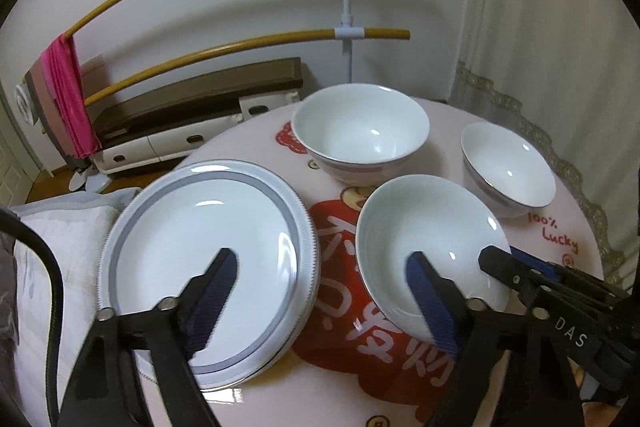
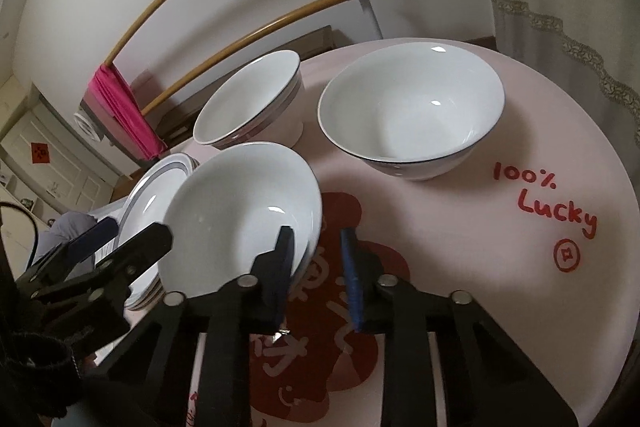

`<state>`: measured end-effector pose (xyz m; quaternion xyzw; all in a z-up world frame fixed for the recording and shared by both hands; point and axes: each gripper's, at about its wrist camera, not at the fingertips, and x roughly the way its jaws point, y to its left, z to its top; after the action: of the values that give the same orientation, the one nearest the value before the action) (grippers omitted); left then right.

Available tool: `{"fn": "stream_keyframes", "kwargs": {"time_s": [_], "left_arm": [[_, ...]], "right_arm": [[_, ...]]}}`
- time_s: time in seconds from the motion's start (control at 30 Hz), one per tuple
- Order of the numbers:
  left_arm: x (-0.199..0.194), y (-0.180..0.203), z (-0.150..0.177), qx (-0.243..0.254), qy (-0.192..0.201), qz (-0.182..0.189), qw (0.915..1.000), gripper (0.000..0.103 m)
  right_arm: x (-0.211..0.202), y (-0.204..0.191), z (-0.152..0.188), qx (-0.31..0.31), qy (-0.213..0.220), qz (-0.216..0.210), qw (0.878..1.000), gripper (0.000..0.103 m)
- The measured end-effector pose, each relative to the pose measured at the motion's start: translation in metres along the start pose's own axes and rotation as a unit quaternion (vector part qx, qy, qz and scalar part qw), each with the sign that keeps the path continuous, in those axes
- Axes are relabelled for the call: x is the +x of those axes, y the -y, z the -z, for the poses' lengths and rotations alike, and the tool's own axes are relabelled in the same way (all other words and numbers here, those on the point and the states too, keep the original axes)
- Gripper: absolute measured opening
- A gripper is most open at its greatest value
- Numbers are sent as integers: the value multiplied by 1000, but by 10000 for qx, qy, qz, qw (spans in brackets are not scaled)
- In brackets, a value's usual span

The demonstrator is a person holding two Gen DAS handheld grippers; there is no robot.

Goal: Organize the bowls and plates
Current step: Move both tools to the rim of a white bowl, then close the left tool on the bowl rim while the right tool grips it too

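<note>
starting w/ the far left: plate stack (image 1: 200,227) sits at the left edge of the round table (image 2: 520,267), already piled. step in hand looks like fetching the shallow dish (image 1: 424,227) next to it, prob to go on that pile or be sorted w/ the bowls, can't say which.

left gripper (image 1: 322,257) is angled steeply down, spread wide, holding nothing. one finger hangs over the plate stack, the other over the dish's near-left side. can't tell if either touches.

dish lies mid-table on the red print, just right of the stack, apart from it.

right gripper (image 2: 316,233) comes in at the dish's right rim, also pitched steeply down. its pads are drawn close together w/ the rim between them, inner pad over the dish's inside, outer pad outside. a sliver of cloth shows btwn rim and outer pad, so i read it as not clamped yet.

behind: big bowl (image 1: 360,131), and at far right the small bowl (image 1: 508,171), both upright, untouched.

next move calls for pinching fully on the rim, then lifting level. thin glazed rim, one-sided grip, so the dish may tip or slip. left gripper is placed to steady the other side if needed.
</note>
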<state>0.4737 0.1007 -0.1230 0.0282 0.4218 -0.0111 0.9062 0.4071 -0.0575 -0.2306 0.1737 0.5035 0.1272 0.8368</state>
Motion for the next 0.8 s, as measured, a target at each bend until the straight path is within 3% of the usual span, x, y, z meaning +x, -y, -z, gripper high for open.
{"fn": "stream_keyframes", "kwargs": {"time_s": [0.07,0.13,0.4,0.53,0.8], "left_arm": [[5,3,-3,29,-44,41,10000,72],[9,6,-6,66,-92,113,9999,61],[25,10,-13,144,-334,405,9985,8],[28,9,-14,143,-310,444,9984,8],[16,11,-8,229,-148,514,9983,7]], "right_arm": [[1,4,-1,29,-18,-54,10000,20],[2,7,-1,52,-32,-49,10000,19],[6,14,-3,99,-115,-353,9993,19],[10,10,-4,72,-164,-537,9984,11],[3,7,-1,42,-186,-571,9982,11]]}}
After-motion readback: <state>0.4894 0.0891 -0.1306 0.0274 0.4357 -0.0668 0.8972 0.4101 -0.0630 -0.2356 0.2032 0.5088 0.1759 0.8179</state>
